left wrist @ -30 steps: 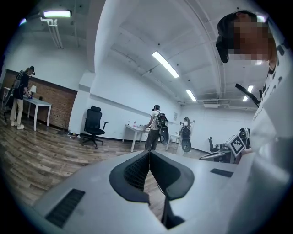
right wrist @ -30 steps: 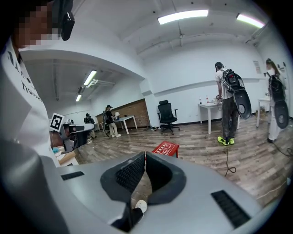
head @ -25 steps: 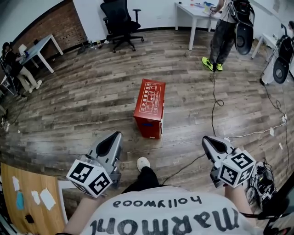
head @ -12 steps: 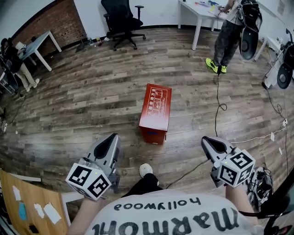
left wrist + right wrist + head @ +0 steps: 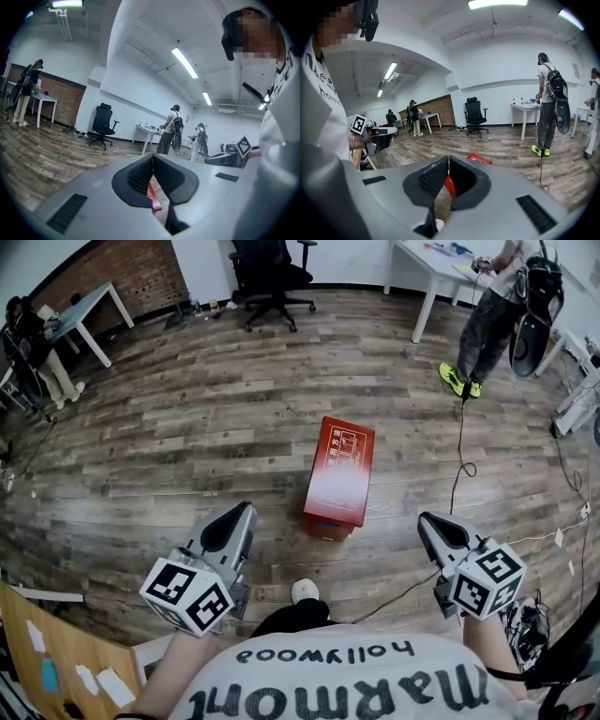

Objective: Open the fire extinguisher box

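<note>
One red fire extinguisher box (image 5: 339, 476) is seen lying flat on the wooden floor (image 5: 169, 456), just right of the middle of the head view, with its printed long face turned up and its near end toward the wearer's shoe (image 5: 304, 592). No latch, handle or door edge can be made out from here, so which face opens cannot be told. The box is flanked low in the frame by the left tool (image 5: 247, 508) at lower left and the right tool (image 5: 422, 518) at lower right, both well apart from it and touching nothing. In each gripper view the jaws are pressed together at the tips with nothing between them; only a sliver of red is glimpsed past them. The step in hand is judged to be the approach. For it to be done well, the door's free edge should be found first, one tool's jaws should be parted before contact, and the box should be steadied by the other tool so that it is not slid across the floor. A black cable (image 5: 458, 474) trailing at the right is best avoided.
</note>
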`<state>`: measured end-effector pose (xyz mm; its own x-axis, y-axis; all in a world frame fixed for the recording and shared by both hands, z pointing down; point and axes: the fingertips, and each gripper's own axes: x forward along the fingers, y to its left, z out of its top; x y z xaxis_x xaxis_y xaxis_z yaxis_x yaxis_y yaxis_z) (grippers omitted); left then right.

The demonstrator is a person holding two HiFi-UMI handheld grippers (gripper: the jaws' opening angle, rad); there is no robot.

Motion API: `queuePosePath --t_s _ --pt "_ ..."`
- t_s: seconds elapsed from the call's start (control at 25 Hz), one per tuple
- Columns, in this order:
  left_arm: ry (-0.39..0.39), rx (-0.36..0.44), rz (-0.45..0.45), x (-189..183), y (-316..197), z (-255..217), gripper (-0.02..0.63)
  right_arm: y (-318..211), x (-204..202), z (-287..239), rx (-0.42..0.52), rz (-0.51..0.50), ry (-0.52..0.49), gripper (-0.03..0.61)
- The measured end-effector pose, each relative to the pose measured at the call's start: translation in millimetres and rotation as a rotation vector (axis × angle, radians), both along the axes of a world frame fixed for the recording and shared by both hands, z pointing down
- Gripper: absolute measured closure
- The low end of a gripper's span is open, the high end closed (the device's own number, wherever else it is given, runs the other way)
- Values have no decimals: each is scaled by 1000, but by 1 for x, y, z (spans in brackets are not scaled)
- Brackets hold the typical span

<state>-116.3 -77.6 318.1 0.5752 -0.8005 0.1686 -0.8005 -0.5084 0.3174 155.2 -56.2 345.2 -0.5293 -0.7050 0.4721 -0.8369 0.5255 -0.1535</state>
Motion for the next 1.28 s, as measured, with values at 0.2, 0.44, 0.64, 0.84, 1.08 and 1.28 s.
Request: queuePosePath --t_s 0.2,0.44,0.64,0.84,1.08,1.28 --pt "-6 -29 42 -5 -29 6 606 -30 -16 -3 -8 8 13 566" --pt "9 -7 67 -12 -65 -5 606 -55 -20 -20 13 31 44 566" --pt "33 45 79 -13 -90 -25 606 -74 -25 -33 45 34 57 566" --pt "24 54 74 -12 -96 -21 606 -86 -24 -25 55 35 50 567" --pt "12 40 70 -9 -104 -15 606 -98 -23 -21 62 27 30 568" --pt "4 27 88 15 -112 -13 606 -107 -10 -19 56 29 -2 567"
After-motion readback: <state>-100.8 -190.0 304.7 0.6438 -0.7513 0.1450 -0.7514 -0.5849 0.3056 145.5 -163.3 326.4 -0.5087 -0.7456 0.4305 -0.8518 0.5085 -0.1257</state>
